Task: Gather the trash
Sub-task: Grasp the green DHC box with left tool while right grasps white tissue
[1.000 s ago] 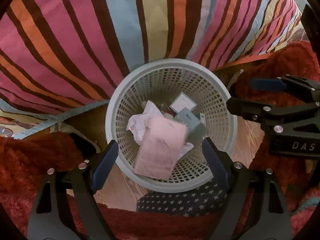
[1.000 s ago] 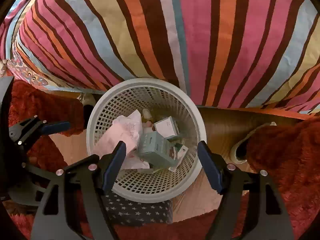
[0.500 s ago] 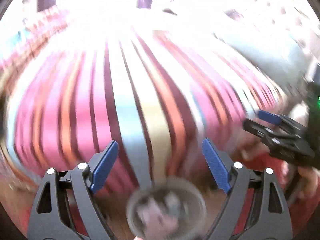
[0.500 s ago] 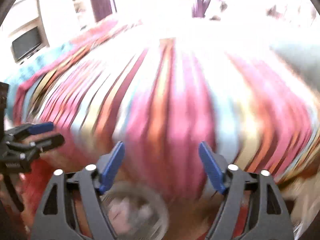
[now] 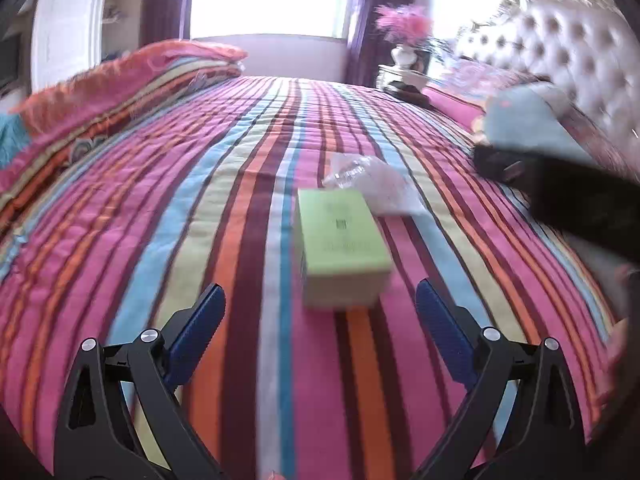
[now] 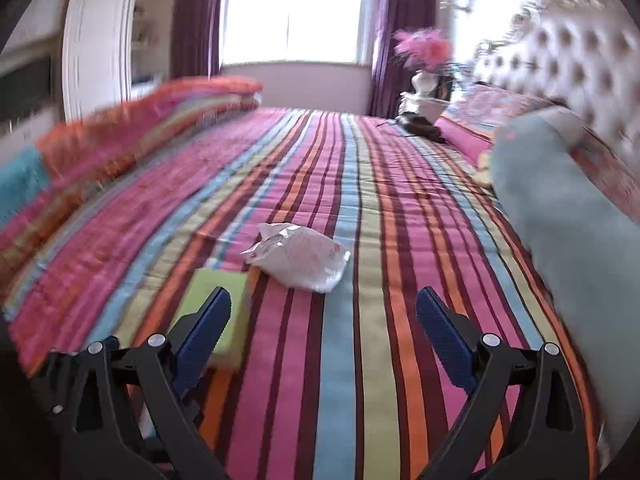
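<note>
Bed covered by a quilt (image 5: 200,208) striped in pink, orange, maroon, blue and pale yellow, seen from both wrist cameras. Left gripper (image 5: 320,312): black frame, blue ribbed pads, jaws wide and opening, nothing between them; it hangs above the quilt. A pale green rectangular cardboard box (image 5: 344,240) lies flat on the quilt just beyond this gripper, slightly right of its midline. Touching the box's far right corner is a crumpled white plastic wrapper (image 5: 372,188). Right gripper (image 6: 323,316): same build, jaws wide and opening, empty. In its view the wrapper (image 6: 300,260) lies ahead, left of centre, and the box (image 6: 224,312) sits partly behind the left finger. Far right: tufted white headboard (image 6: 568,64) and vase of pink flowers (image 6: 424,56). Far left: folded striped bedding (image 6: 140,128).
</note>
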A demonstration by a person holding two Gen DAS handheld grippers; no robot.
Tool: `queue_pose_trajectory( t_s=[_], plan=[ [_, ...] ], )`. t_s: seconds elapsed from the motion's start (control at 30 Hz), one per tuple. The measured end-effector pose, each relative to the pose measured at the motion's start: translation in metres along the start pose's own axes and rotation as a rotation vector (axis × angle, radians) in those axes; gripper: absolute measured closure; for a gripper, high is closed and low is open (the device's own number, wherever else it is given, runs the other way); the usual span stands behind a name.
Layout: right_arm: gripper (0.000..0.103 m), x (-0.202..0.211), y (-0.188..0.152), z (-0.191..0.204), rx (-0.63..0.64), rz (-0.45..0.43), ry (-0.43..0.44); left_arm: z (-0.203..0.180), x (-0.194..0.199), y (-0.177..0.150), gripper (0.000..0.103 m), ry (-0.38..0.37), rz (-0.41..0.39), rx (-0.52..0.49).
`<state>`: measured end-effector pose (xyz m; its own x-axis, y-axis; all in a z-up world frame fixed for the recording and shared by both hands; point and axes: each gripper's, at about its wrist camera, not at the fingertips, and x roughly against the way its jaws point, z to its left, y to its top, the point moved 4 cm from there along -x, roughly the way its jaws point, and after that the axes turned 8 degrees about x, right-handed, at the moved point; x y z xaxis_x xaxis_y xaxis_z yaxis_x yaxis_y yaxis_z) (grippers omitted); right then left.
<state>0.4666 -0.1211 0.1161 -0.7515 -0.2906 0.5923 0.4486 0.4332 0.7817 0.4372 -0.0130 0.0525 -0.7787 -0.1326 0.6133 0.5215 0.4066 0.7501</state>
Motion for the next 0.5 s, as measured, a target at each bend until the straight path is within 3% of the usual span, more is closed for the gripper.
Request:
queue_pose_trajectory(
  t_s=[0.27, 0.5],
  plan=[
    [0.014, -0.107, 0.024, 0.013, 0.011, 0.150, 0.114, -0.003, -0.076, 0.027, 0.010, -0.040, 0.085, 0.085],
    [0.013, -0.149, 0.023, 0.019, 0.056, 0.219, 0.083, 0.003, -0.113, 0.034, 0.010, -0.004, 0.163, 0.094]
  ],
)
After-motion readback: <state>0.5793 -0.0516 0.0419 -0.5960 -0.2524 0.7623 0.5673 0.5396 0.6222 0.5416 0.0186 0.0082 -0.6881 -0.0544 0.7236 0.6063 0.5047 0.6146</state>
